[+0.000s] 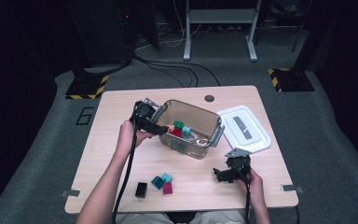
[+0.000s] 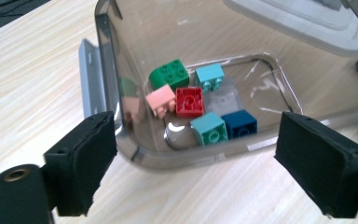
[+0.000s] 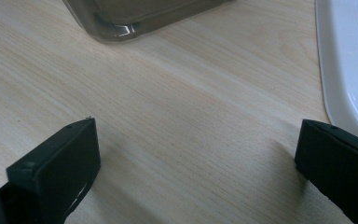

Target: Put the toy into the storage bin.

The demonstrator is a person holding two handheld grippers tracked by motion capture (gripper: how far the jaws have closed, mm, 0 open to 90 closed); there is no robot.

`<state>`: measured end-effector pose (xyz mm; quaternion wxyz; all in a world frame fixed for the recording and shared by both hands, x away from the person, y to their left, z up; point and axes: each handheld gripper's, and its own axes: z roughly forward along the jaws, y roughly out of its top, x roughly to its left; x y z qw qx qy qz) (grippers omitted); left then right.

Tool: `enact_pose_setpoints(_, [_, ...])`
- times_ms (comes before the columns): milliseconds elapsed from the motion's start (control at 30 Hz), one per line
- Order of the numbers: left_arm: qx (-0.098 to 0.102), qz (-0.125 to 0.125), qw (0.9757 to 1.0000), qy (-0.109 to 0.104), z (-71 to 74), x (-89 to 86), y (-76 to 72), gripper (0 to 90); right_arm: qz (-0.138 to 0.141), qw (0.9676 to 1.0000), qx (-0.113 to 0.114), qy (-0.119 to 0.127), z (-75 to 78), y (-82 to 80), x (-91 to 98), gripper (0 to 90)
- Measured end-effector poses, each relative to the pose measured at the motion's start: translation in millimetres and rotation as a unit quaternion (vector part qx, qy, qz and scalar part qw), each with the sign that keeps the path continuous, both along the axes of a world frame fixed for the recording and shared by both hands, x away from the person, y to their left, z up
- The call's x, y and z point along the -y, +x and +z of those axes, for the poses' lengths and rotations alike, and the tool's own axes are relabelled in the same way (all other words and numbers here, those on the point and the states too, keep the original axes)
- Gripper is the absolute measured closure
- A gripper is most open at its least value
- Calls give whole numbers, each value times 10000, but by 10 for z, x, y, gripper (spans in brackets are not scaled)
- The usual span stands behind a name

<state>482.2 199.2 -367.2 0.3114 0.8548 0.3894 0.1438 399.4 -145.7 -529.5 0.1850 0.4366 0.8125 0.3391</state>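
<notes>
Container [image 1: 193, 122]: at the centre of the table [image 1: 121, 158], holding a cluster of bricks [image 2: 191, 100] on its floor. Lid [image 1: 243, 128]: flat on the table, just right of the container. Loose bricks [image 1: 162, 182]: on the table in front of the container, toward the near edge; one more brick [image 1: 141, 189] just left of them. Left gripper [image 1: 167, 130]: at the container's left wall, jaws apart with nothing between them. Right gripper [image 1: 219, 174]: before the container's right end, near the lid's front edge, jaws apart above bare table.
</notes>
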Motion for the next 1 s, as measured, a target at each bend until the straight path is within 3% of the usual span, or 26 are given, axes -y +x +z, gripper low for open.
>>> enact_pose_setpoints(467, [82,137,9999,-18,-201,-347,-430,82,3,10000,-1,-2,0,0,1,0])
enact_pose_setpoints(1000, [-230,277,9993,-28,-684,-573,-837,70,5,10000,0,-3,0,0,1,0])
